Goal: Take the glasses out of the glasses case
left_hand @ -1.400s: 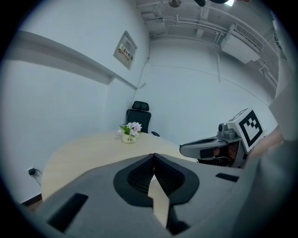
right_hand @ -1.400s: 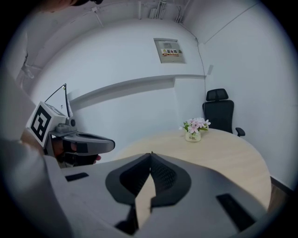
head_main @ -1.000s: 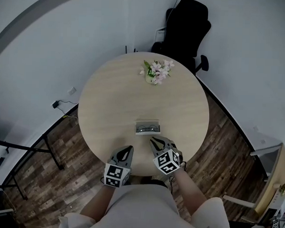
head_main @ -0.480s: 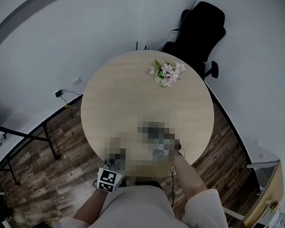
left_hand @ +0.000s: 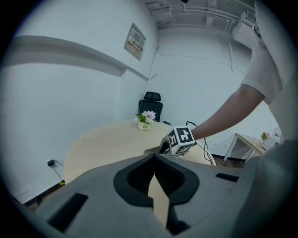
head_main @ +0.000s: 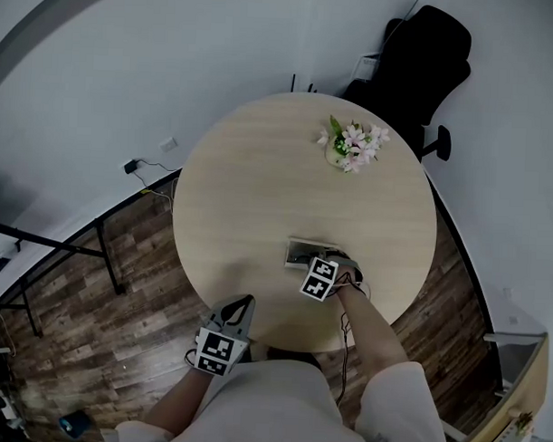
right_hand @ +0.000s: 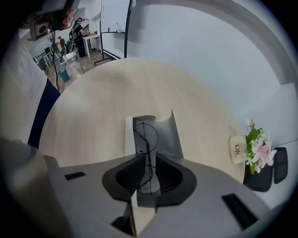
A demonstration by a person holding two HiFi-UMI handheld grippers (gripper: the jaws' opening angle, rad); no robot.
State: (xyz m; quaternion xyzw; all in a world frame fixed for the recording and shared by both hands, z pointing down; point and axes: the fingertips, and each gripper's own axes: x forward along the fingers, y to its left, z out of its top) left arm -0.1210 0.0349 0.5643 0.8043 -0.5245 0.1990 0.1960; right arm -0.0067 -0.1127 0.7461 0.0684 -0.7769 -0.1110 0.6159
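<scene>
The open grey glasses case (head_main: 303,252) lies on the round wooden table (head_main: 259,188) near its front. Thin wire-framed glasses (right_hand: 148,135) lie inside the case (right_hand: 166,132). My right gripper (head_main: 324,263) points steeply down over the case. Its jaws (right_hand: 150,153) stand a little apart and straddle the wire frame; I see no pad pressing on it. My left gripper (head_main: 246,301) hovers at the table's front edge, left of the case. Its tips (left_hand: 153,158) meet with nothing between them. The right gripper's marker cube (left_hand: 181,139) shows ahead in the left gripper view.
A small pot of pink flowers (head_main: 350,147) stands at the table's far side, also in the right gripper view (right_hand: 255,148). A black office chair (head_main: 418,57) is behind the table. A pale side table (head_main: 517,346) stands at the right, over dark wooden floor.
My right gripper has gone forward and down over the case and tipped to point downward. The left gripper has drawn back a little toward the table's edge.
</scene>
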